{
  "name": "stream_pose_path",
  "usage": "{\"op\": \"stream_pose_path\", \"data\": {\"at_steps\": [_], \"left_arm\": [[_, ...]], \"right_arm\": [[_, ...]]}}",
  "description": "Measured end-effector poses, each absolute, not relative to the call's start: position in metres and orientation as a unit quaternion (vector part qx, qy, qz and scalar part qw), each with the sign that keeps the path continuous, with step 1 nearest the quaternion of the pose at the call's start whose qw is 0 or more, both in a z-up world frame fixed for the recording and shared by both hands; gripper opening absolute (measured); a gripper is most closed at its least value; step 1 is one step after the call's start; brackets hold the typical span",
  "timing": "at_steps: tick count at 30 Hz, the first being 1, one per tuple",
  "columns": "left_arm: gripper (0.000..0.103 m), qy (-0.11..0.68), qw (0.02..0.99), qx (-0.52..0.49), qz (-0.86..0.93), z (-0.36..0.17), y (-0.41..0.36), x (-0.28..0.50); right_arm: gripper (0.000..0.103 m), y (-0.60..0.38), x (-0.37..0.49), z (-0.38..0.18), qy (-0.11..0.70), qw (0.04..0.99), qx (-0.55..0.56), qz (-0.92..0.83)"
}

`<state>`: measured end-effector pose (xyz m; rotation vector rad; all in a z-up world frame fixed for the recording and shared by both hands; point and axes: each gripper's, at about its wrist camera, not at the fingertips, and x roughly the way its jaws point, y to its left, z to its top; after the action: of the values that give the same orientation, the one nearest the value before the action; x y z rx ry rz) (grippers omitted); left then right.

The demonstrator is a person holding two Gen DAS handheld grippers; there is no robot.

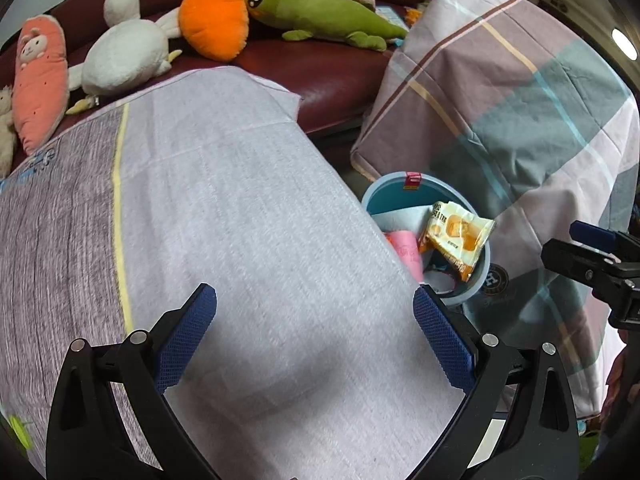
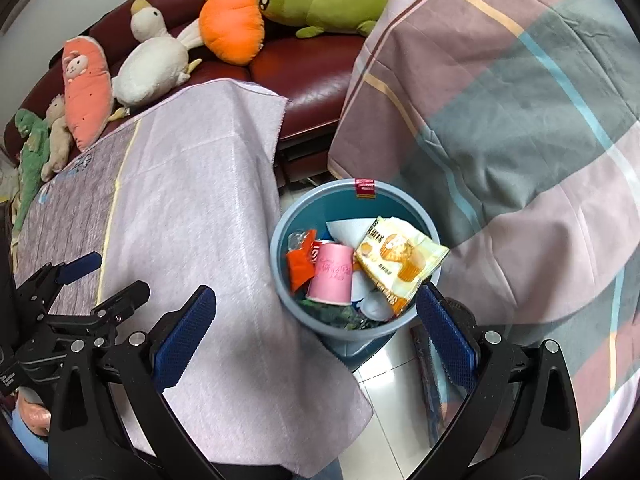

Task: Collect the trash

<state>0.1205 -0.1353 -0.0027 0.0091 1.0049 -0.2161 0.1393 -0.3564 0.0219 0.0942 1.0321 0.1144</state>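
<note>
A blue trash bin (image 2: 288, 216) stands on the floor between the cloth-covered table and a plaid sheet. It holds a yellow snack wrapper (image 2: 400, 258), a pink paper cup (image 2: 332, 276), an orange wrapper (image 2: 300, 268) and white paper. The bin (image 1: 384, 196) and the yellow wrapper (image 1: 458, 236) also show in the left wrist view. My right gripper (image 2: 316, 332) is open and empty, above the table edge and the bin's near rim. My left gripper (image 1: 314, 330) is open and empty over the table cloth (image 1: 240, 220). The left gripper also shows at lower left in the right wrist view (image 2: 108, 280).
A dark red sofa (image 2: 320, 68) at the back carries plush toys: an orange carrot (image 2: 232, 28), a green dinosaur (image 2: 328, 8), a white duck (image 2: 152, 64). A plaid sheet (image 2: 500, 120) drapes over something on the right. White floor tiles (image 2: 384, 420) lie below the bin.
</note>
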Motion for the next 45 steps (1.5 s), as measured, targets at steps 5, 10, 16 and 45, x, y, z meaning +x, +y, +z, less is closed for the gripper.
{"op": "stream_pose_path", "data": {"at_steps": [5, 10, 16, 45], "left_arm": [[0.099, 0.478, 0.873, 0.004, -0.095, -0.001, -0.129, 0.107], [0.099, 0.476, 0.875, -0.002, -0.091, 0.001, -0.123, 0.096], [0.099, 0.473, 0.876, -0.001, -0.09, 0.003, -0.12, 0.089], [0.099, 0.475, 0.874, -0.014, -0.1, -0.014, -0.12, 0.097]], "right_arm": [[0.096, -0.348, 0.124, 0.024, 0.489, 0.87, 0.031, 0.054], [0.096, -0.344, 0.111, 0.025, 0.485, 0.872, 0.03, 0.06], [0.096, -0.34, 0.102, 0.028, 0.483, 0.873, 0.024, 0.063], [0.096, -0.333, 0.113, 0.01, 0.501, 0.862, 0.026, 0.07]]}}
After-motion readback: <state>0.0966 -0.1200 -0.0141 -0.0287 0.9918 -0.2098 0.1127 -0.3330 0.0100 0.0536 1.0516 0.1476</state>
